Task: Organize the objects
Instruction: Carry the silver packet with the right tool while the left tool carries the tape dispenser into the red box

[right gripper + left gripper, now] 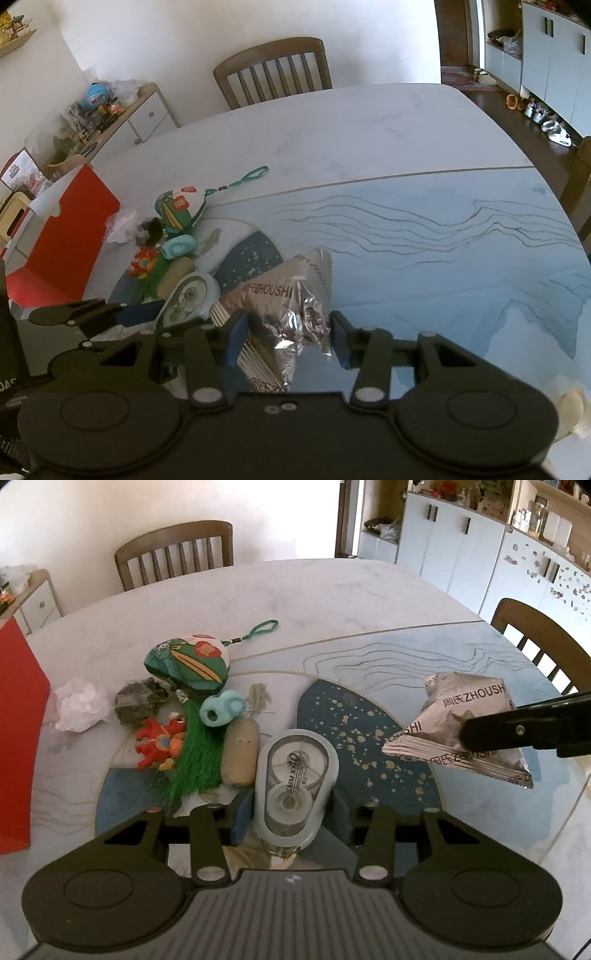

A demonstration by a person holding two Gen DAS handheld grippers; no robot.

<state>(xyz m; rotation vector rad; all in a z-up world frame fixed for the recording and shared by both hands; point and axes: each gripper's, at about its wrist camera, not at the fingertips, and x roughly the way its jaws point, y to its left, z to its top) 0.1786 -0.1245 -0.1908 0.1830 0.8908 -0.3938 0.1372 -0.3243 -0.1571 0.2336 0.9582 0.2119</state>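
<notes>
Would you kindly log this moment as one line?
left claw: shut on correction tape | right claw: shut on foil packet, lifted | toys: clustered beside red box

Crinkled shiny foil packet (284, 314)

dining room around a marble-patterned worktop (369, 122)

a wooden slat-back chair (273, 70) stands at the far edge, a second chair (535, 642) to the right. pale cabinets (480, 546) line the right wall, shoes (546, 122) on the floor below them; a cluttered low sideboard (122, 110) sits left.
</notes>
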